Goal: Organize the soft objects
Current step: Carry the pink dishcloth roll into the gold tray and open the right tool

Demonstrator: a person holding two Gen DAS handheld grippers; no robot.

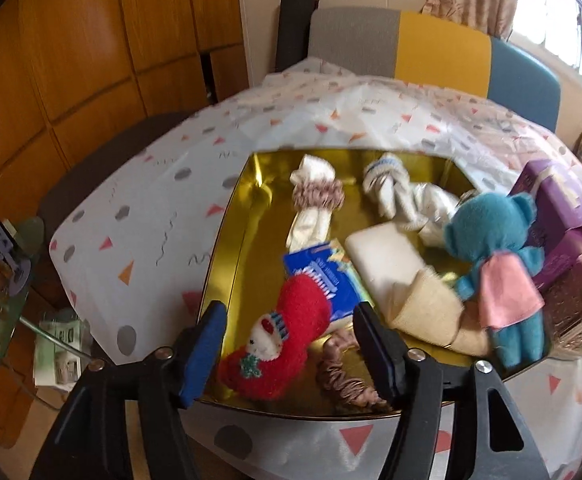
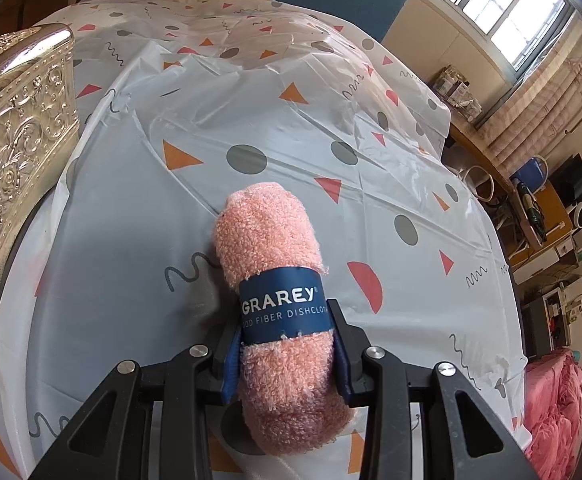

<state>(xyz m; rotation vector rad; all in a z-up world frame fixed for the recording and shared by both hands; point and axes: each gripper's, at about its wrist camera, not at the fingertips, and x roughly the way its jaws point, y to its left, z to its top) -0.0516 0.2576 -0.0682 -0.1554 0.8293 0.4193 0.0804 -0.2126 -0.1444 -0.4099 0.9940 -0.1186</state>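
Step in hand: carrying of one soft thing; the right claw [image 2: 287, 344] was clamped on a rolled pink dishcloth [image 2: 275, 280], its blue paper band [image 2: 285, 304] sitting just ahead of the jaws.
Dishcloth position: centre to lower centre of the right wrist frame, pointing away from the camera over the patterned worktop [image 2: 371, 184]; I could not tell if its far end touched the cover or hung above it.
Left claw: the left claw [image 1: 291, 352] stood wide apart and held nothing, low in its frame, over the near edge of the gold tray [image 1: 231, 248].
Tray content: a red plush sock [image 1: 291, 332] lay between the open jaws in the picture, with a brown scrunchie [image 1: 343, 384] beside it at bottom centre; a blue bear [image 1: 495, 264] with pink cape stood at centre right, and tied white cloths [image 1: 315, 204] lay toward the top.
Next move, my judgement: the dishcloth probably should go to the tray with the other soft things, so the right claw would need to swing to the left and lower it into a free gold area.
Only in left view: the tray inside and its things, and a purple box [image 1: 559, 204] at the right edge.
Only in right view: the dishcloth, the grip on it, and an embossed silver box [image 2: 15, 152] at the left edge.
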